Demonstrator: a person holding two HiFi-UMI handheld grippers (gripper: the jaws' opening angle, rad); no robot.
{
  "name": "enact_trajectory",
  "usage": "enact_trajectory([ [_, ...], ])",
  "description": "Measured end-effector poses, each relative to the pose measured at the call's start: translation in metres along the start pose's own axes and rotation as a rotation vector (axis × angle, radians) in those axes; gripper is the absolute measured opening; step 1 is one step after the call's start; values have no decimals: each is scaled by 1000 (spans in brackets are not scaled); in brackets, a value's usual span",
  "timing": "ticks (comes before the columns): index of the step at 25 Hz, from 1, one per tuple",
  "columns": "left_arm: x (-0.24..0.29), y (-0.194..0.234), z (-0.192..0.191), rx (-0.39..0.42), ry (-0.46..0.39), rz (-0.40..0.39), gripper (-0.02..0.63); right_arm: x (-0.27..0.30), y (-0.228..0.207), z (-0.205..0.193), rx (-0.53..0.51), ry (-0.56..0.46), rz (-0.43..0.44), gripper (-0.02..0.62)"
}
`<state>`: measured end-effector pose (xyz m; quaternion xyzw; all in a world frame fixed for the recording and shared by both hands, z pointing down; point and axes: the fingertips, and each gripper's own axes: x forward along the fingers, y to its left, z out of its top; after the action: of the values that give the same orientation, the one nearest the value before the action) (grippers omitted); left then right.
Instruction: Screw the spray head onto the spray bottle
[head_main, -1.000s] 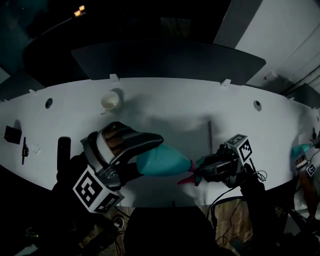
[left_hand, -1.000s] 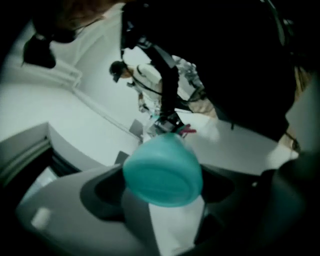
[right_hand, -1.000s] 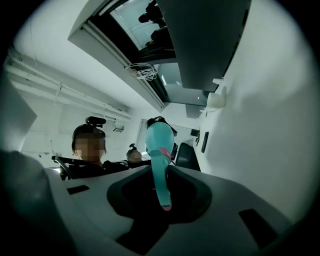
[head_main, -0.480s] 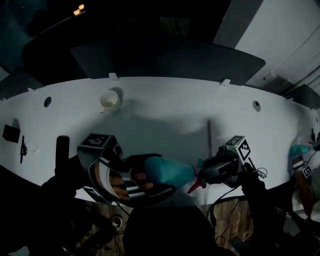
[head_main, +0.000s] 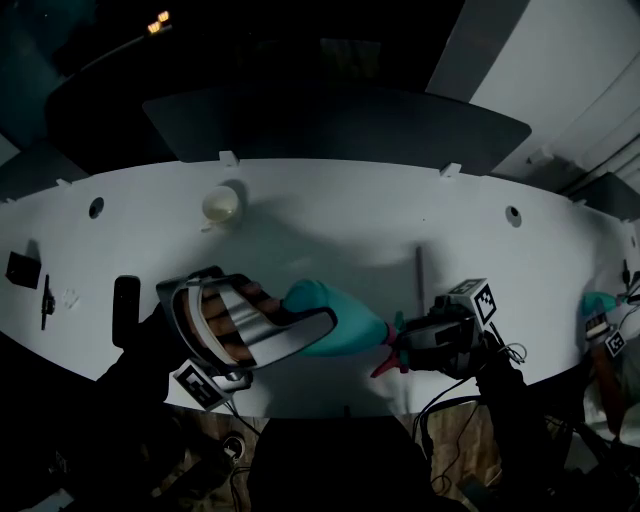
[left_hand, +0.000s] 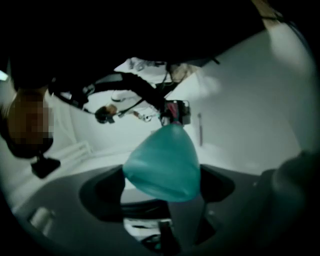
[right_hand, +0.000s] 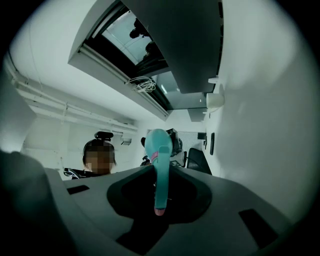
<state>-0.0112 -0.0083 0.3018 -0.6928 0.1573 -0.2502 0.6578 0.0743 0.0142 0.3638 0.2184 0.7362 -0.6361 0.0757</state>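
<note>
A teal spray bottle (head_main: 345, 325) hangs level over the white table's (head_main: 330, 225) near edge, neck to the right. My left gripper (head_main: 305, 328) is shut on its wide lower body; in the left gripper view the bottle's base (left_hand: 162, 165) fills the gap between the jaws. My right gripper (head_main: 412, 347) is shut on the teal spray head (head_main: 392, 352), whose pink trigger points down-left. The head sits at the bottle's neck. In the right gripper view the spray head (right_hand: 160, 165) stands between the jaws, pink tip (right_hand: 160, 212) nearest the camera.
A white cup (head_main: 221, 203) stands at the table's back left. A black bar-shaped object (head_main: 127, 300) and small dark items (head_main: 25, 268) lie at the left. A thin dark rod (head_main: 419, 265) lies behind my right gripper. Another teal bottle (head_main: 600, 303) shows at the right edge.
My left gripper has rolled about the bottle's axis, its marker cube swinging from below to the top and back under. The bottle turned with it. The right gripper has hardly moved.
</note>
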Motion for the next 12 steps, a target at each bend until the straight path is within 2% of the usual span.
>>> enact_trajectory([
  [3,1,0,-5,-39,14,20,451,-3,-1,3,-7,-23,-4,80],
  [5,1,-1,-10,-133,23,12,460,-5,-1,6,-14,-33,-9,80],
  [9,2,-6,-22,-423,51,-30,465,-9,-2,9,-25,-43,-23,80],
  [12,3,-16,-33,-678,65,-68,465,-12,-5,8,-32,-50,-35,80],
])
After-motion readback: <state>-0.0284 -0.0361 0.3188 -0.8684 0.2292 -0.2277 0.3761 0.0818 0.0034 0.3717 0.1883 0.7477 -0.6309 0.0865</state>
